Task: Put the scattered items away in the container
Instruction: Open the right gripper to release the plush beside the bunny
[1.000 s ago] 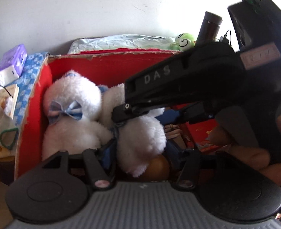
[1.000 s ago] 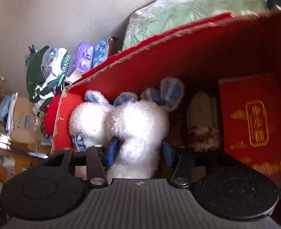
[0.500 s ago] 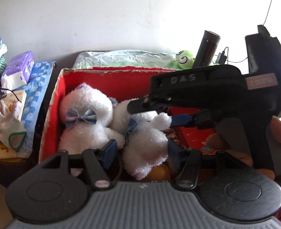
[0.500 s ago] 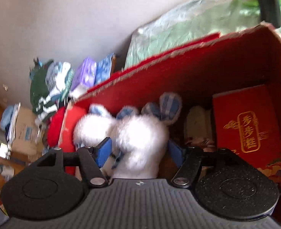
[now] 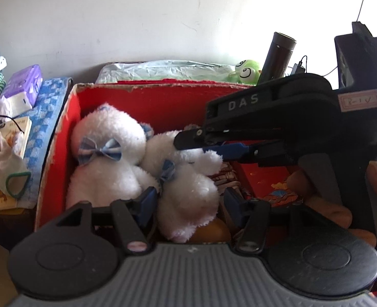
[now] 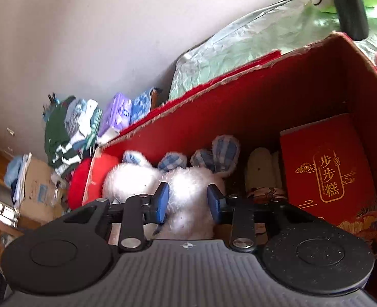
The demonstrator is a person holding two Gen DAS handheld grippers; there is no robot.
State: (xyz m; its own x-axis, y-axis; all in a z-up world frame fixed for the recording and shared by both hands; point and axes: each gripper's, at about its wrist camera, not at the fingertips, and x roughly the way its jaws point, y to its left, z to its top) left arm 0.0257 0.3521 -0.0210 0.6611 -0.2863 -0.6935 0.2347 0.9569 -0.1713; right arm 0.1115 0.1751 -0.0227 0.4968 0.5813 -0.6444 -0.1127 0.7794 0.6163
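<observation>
Two white plush rabbits lay inside the red cardboard box (image 5: 60, 138). The rabbit with the bow (image 5: 104, 153) sat against the box's left wall; the second rabbit (image 5: 188, 179) leaned on it, toward the box's middle. Also in the box: a red gift carton (image 6: 326, 168) at its right end.

Right gripper (image 6: 187, 199) reached into the box; its blue pads flanked the second rabbit's head (image 6: 188, 186). Whether they pressed the plush, I could not tell. Left gripper (image 5: 188, 202) hovered at the box's near wall, fingers apart either side of that rabbit, not squeezing.

Judged step: placing the rabbit. Next move likely calls for spreading the right fingers and withdrawing upward without snagging fur.
</observation>
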